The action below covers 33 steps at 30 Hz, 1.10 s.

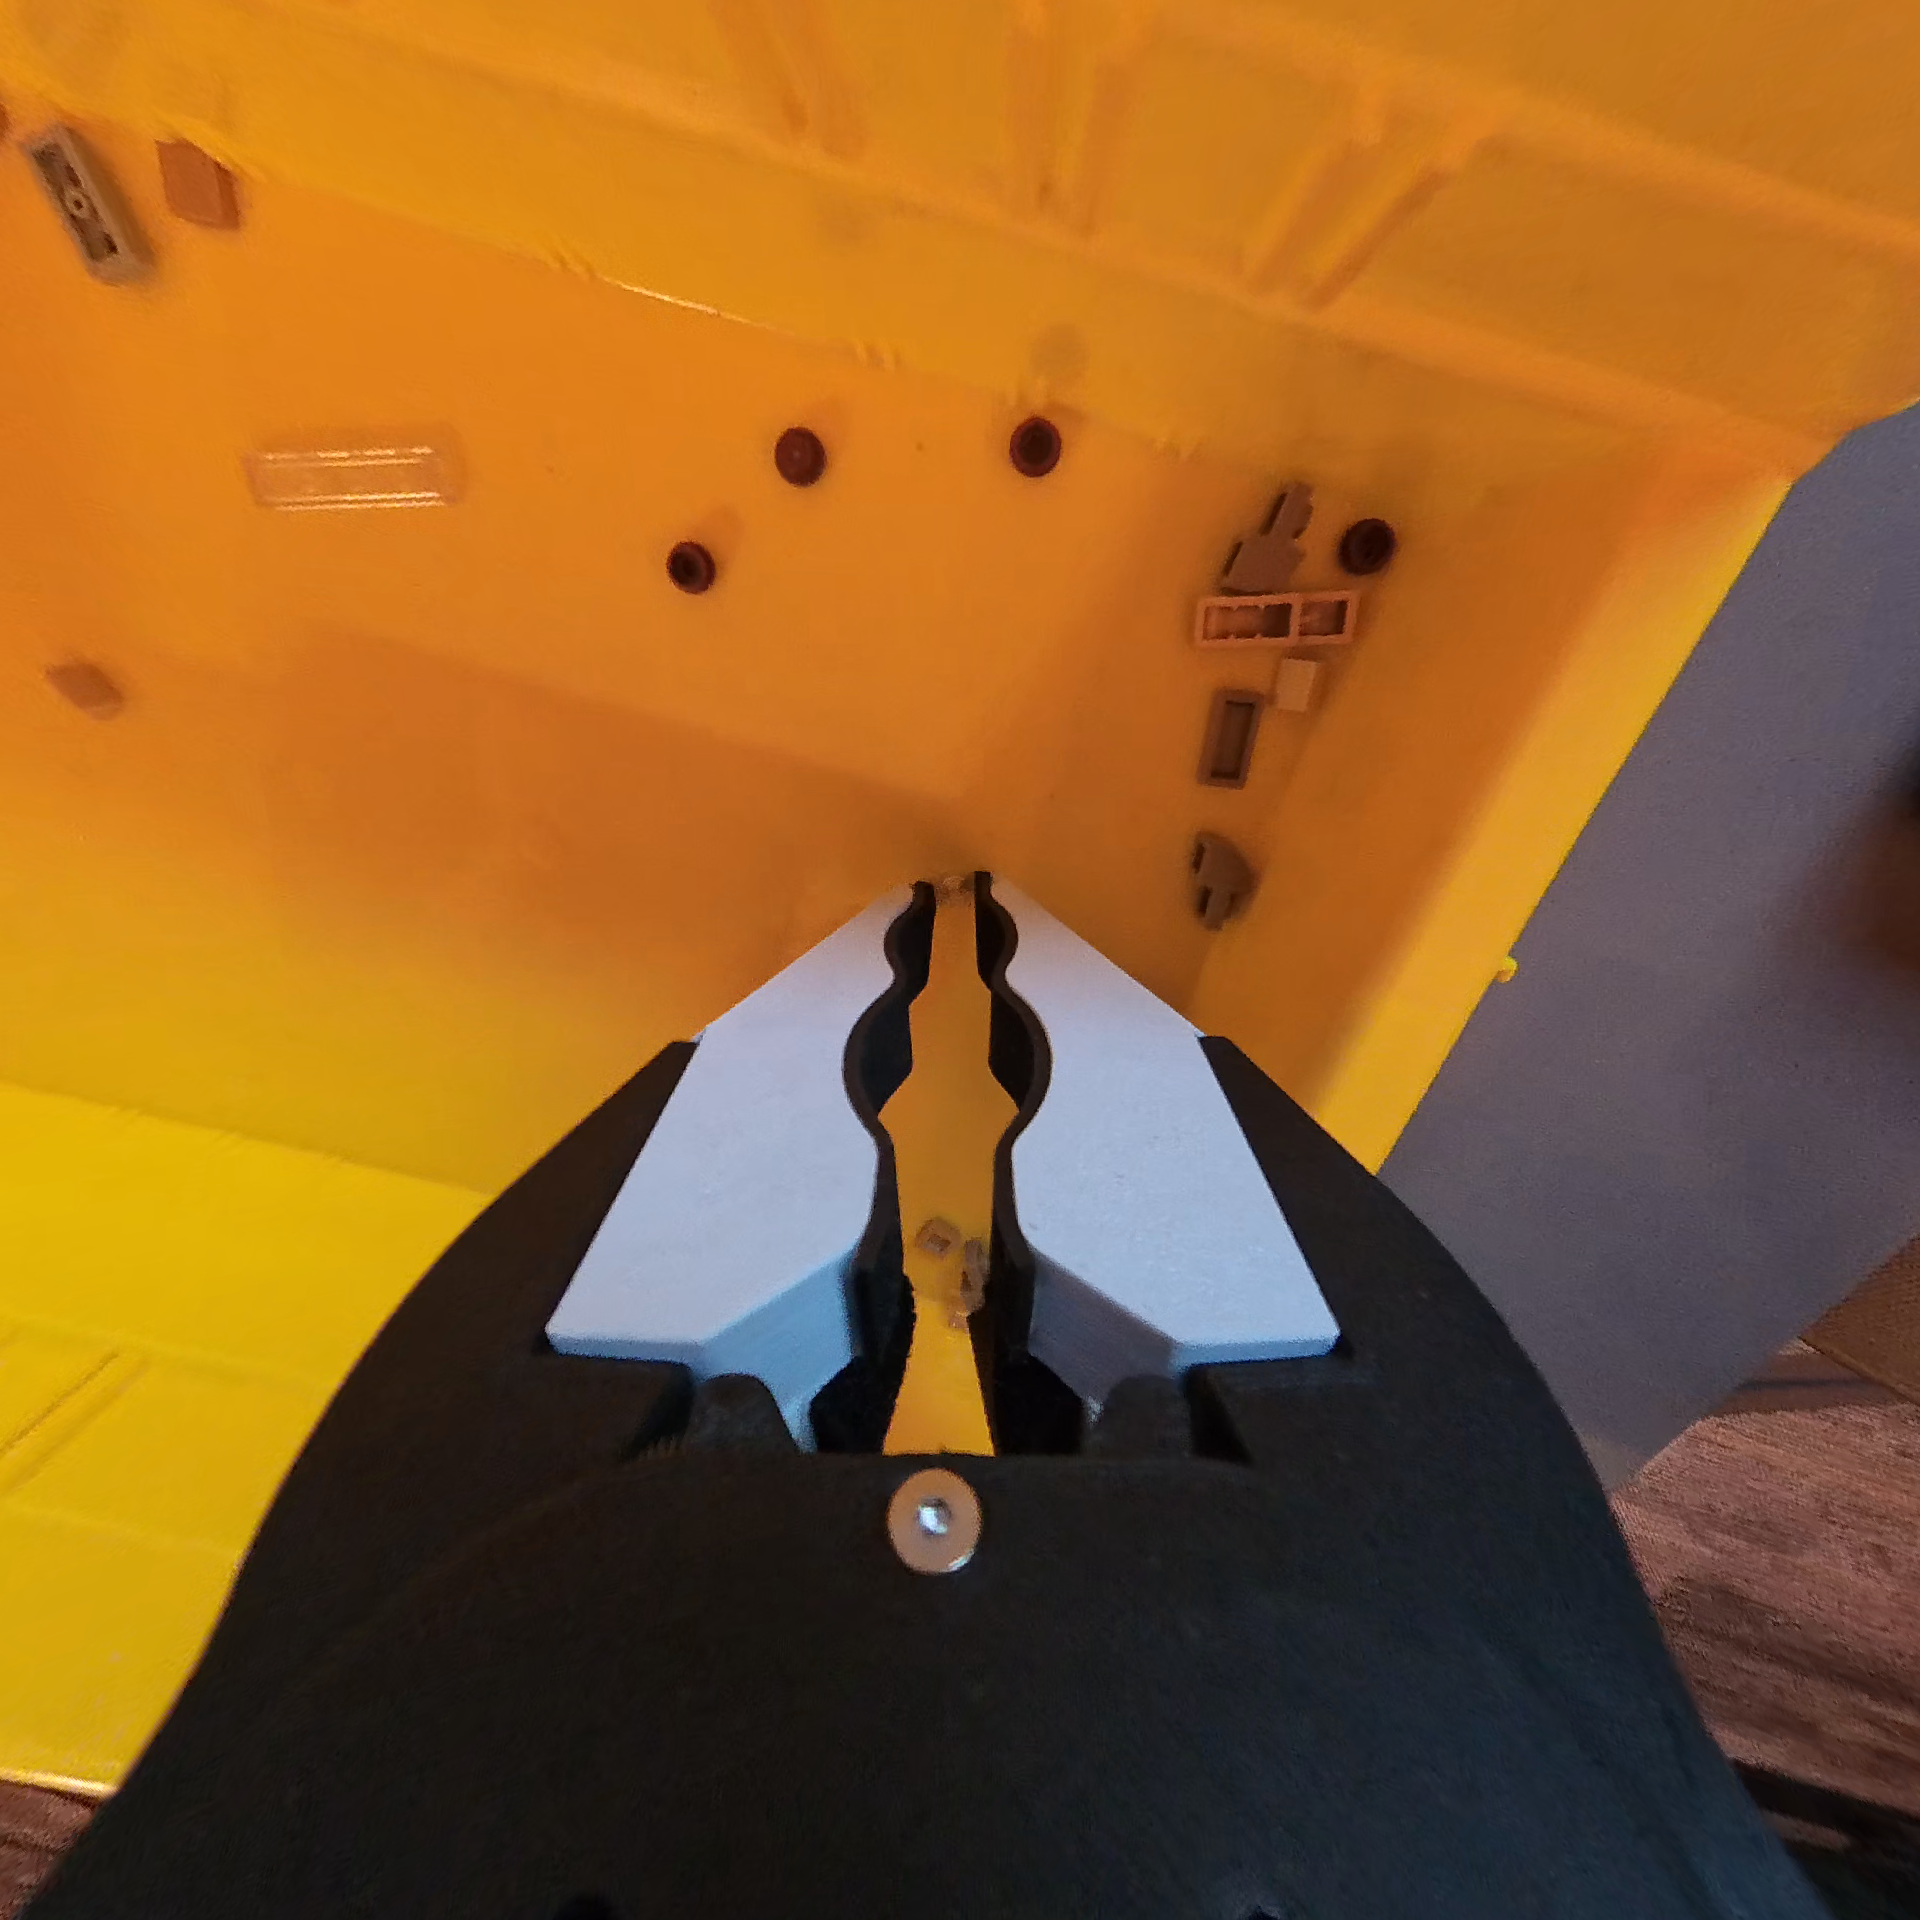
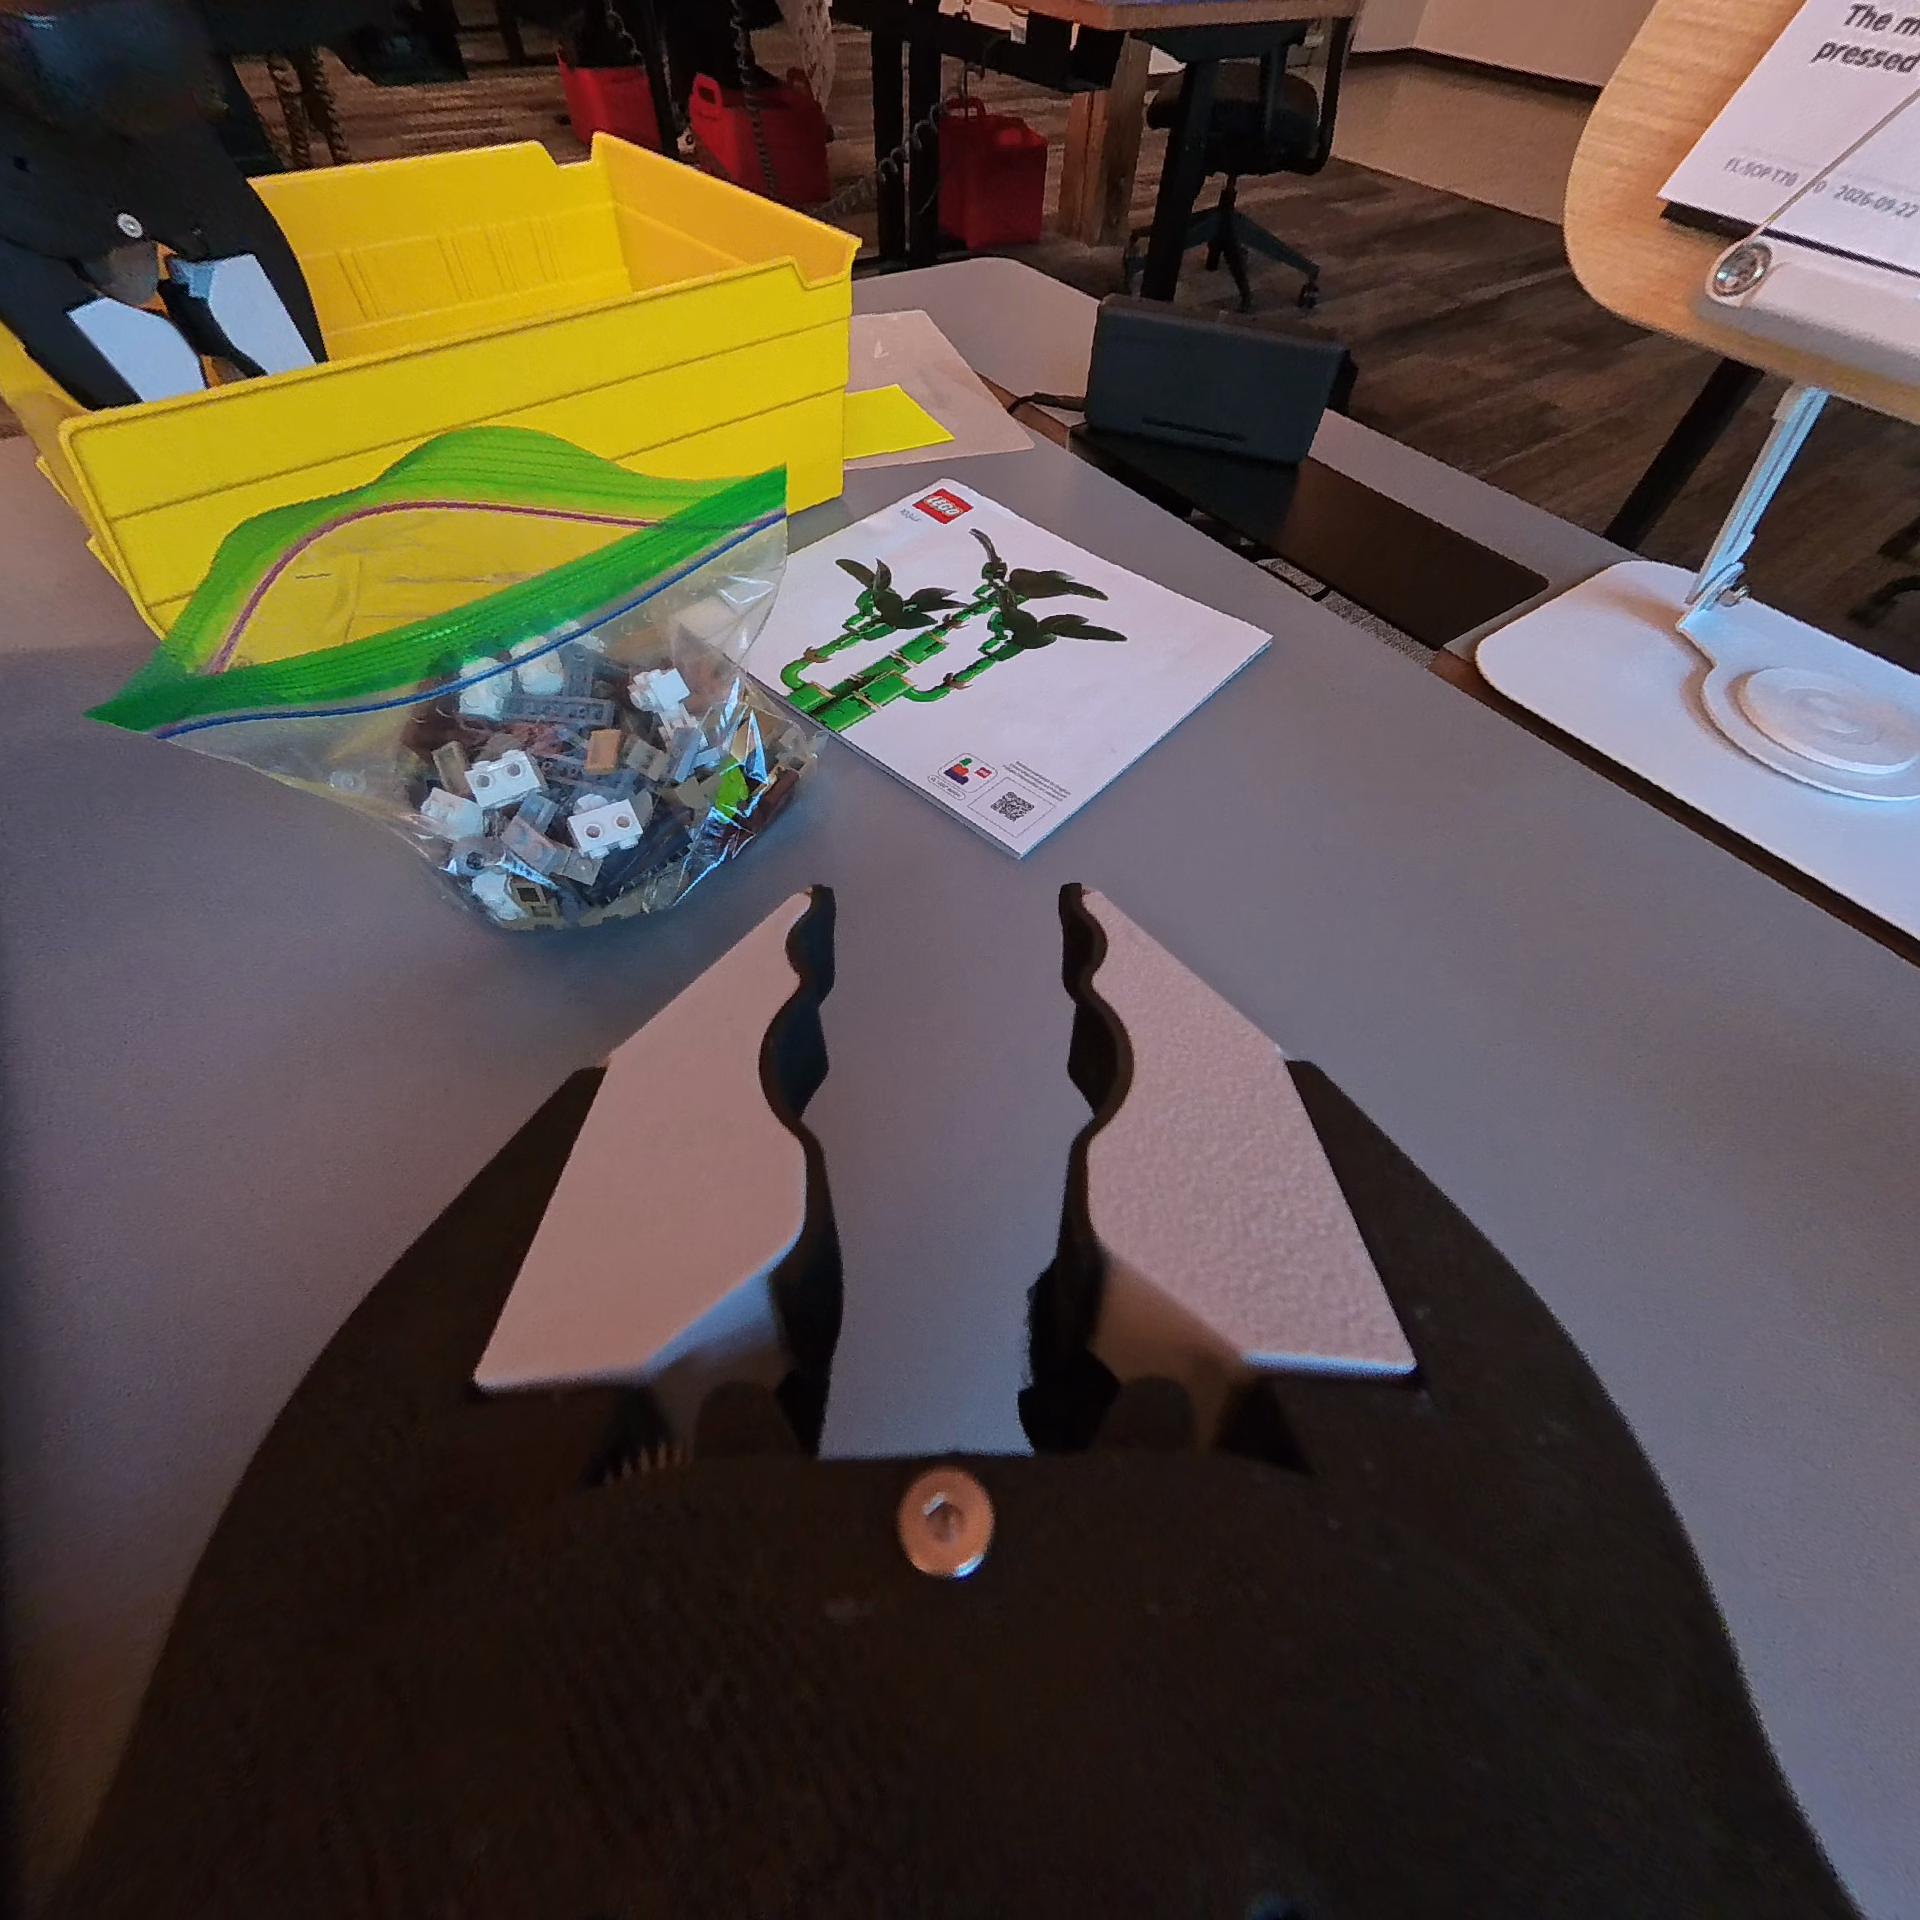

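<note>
The left hand-held gripper (image 1: 951, 883) was found inside the yellow bin (image 1: 416, 831), tips nearly closed on a tiny pale piece (image 1: 954, 884) — loose bricks (image 1: 1226, 738) lay at two o'clock. The right hand-held gripper (image 2: 945, 899) was held released above the worktop (image 2: 1455, 1039); the brick bag (image 2: 540, 727) stood unsealed at eleven o'clock.

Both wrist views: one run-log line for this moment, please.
left tongs: nearly closed, inside yellow bin, small piece at tips | right tongs: open, empty, above grey table near brick bag
</note>
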Tool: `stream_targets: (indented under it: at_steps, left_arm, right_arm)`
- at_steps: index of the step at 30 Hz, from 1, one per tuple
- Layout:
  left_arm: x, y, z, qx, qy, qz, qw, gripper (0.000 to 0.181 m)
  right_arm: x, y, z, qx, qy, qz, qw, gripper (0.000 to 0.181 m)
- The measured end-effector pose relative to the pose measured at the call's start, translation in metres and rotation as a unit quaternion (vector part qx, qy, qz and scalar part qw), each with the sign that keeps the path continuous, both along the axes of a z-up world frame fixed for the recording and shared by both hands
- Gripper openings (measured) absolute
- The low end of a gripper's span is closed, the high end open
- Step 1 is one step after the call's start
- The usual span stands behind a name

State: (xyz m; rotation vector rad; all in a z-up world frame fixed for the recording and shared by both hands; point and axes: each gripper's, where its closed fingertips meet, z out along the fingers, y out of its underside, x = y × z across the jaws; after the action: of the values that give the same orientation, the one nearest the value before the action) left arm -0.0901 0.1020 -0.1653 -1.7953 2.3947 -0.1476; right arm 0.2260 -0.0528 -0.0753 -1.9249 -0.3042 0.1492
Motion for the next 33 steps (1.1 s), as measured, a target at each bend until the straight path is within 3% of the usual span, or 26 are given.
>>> stream_targets:
  at_steps: [4, 7, 10, 13, 16, 18, 24, 33]
  left_arm:
    - [0.002, 0.011, 0.009, 0.036, -0.01, 0.007, 0.999, 0.006]
    - [0.032, 0.005, 0.052, 0.057, -0.092, 0.015, 0.994, 0.006]
    - [0.089, -0.041, 0.114, 0.013, -0.217, -0.008, 0.976, 0.006]
    - [0.138, -0.097, 0.147, -0.048, -0.277, -0.048, 0.959, 0.006]
    - [0.166, -0.129, 0.142, -0.075, -0.256, -0.075, 0.961, 0.006]
    - [0.177, -0.129, 0.128, -0.052, -0.228, -0.083, 0.969, 0.006]
    - [0.188, -0.132, 0.109, -0.077, -0.179, -0.074, 0.978, 0.006]
    - [0.194, -0.126, 0.125, -0.089, -0.207, -0.059, 0.972, 0.012]
  right_arm:
    - [0.0, 0.0, 0.001, 0.001, -0.001, 0.001, 1.0, 0.043]
    - [-0.001, 0.0, 0.0, 0.0, -0.002, 0.002, 1.0, 0.043]
    - [-0.002, 0.001, -0.001, -0.004, -0.004, 0.003, 1.0, 0.044]
    - [-0.002, 0.0, -0.002, -0.005, -0.009, 0.003, 1.0, 0.043]
    - [-0.001, 0.0, -0.001, -0.003, -0.011, 0.001, 1.0, 0.043]
    - [-0.001, -0.001, 0.0, -0.001, -0.01, 0.001, 1.0, 0.043]
    - [-0.002, -0.002, 0.004, 0.004, -0.015, 0.005, 1.0, 0.043]
    - [-0.003, -0.003, 0.004, 0.002, -0.028, 0.006, 1.0, 0.043]
